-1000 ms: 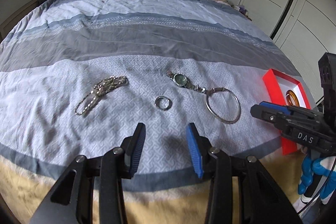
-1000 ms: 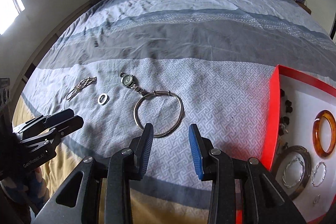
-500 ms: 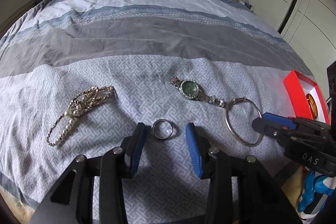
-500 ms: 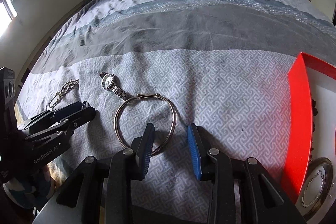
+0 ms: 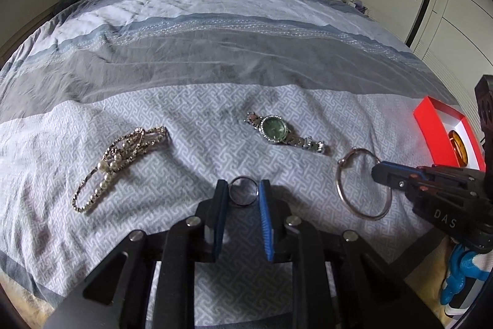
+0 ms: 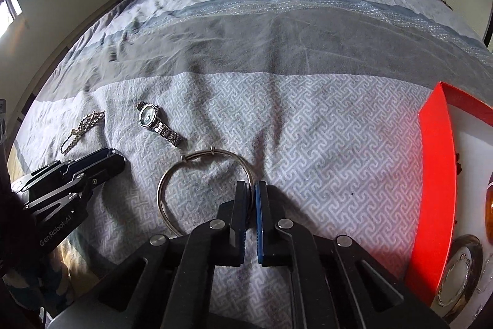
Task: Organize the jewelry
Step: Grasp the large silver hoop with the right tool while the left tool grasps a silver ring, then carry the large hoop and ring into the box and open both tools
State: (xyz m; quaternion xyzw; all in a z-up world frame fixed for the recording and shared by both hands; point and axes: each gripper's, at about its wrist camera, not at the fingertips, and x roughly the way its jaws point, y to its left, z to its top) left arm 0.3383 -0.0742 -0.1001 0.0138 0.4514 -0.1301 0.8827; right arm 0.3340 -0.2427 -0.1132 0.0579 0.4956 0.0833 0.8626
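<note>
Two grips at once: in the left wrist view my left gripper (image 5: 243, 190) had just closed its jaws around the small ring (image 5: 243, 195) on the bedspread (image 5: 215, 57). In the right wrist view my right gripper (image 6: 251, 193) had just clamped the wire bangle (image 6: 197, 171), the watch (image 6: 155, 121) lying nearby

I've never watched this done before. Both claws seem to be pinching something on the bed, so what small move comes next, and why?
Probably a gentle lift. The left gripper has just closed around the small ring, and the right gripper on the wire bangle's rim, both lying on the bedspread; the red box waits alongside.
</note>
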